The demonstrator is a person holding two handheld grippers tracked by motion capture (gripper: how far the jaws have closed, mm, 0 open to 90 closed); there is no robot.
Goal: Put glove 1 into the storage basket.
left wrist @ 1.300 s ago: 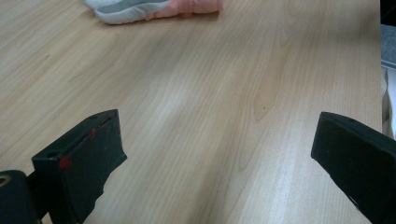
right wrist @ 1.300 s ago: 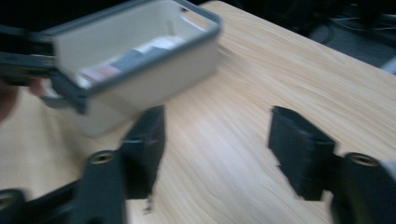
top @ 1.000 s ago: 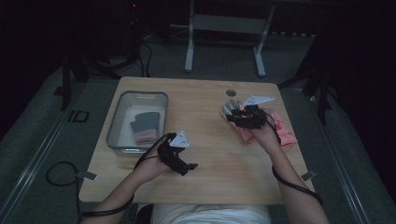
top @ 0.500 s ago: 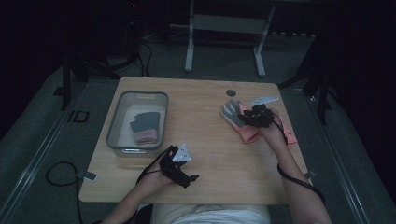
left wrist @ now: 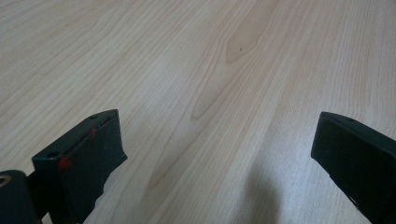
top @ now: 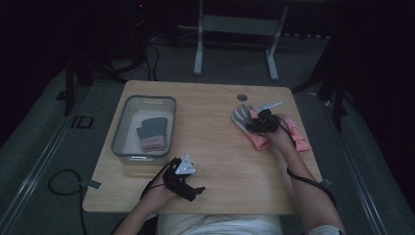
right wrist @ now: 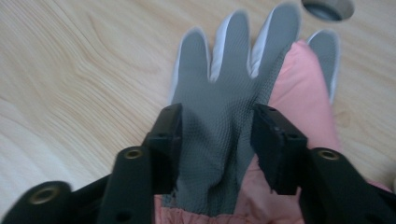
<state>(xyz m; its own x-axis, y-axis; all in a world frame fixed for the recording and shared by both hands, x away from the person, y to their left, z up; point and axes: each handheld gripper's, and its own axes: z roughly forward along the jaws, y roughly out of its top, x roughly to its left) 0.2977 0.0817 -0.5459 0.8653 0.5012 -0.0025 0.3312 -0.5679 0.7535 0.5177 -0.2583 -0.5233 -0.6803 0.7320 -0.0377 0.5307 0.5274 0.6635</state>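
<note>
A grey glove (top: 240, 114) lies palm-up on a pink glove (top: 299, 138) at the table's right side. My right gripper (top: 253, 125) is down on it. In the right gripper view the jaws stand either side of the grey glove's (right wrist: 224, 70) palm, and the fabric is bunched between them, so my right gripper (right wrist: 217, 135) is shut on it. The pink glove (right wrist: 299, 88) shows beneath. My left gripper (top: 194, 190) rests near the table's front edge, and in its own view my left gripper (left wrist: 217, 154) is open over bare wood.
A clear tray (top: 120, 128) stands at the left, holding a folded grey and pink glove (top: 151, 134). A round cable hole (top: 241, 97) sits in the table just beyond the gloves. Dark floor, cables and a desk frame surround the table.
My left gripper has drawn back toward the table's front edge. My right gripper has settled lower on the grey glove and shifted slightly right.
</note>
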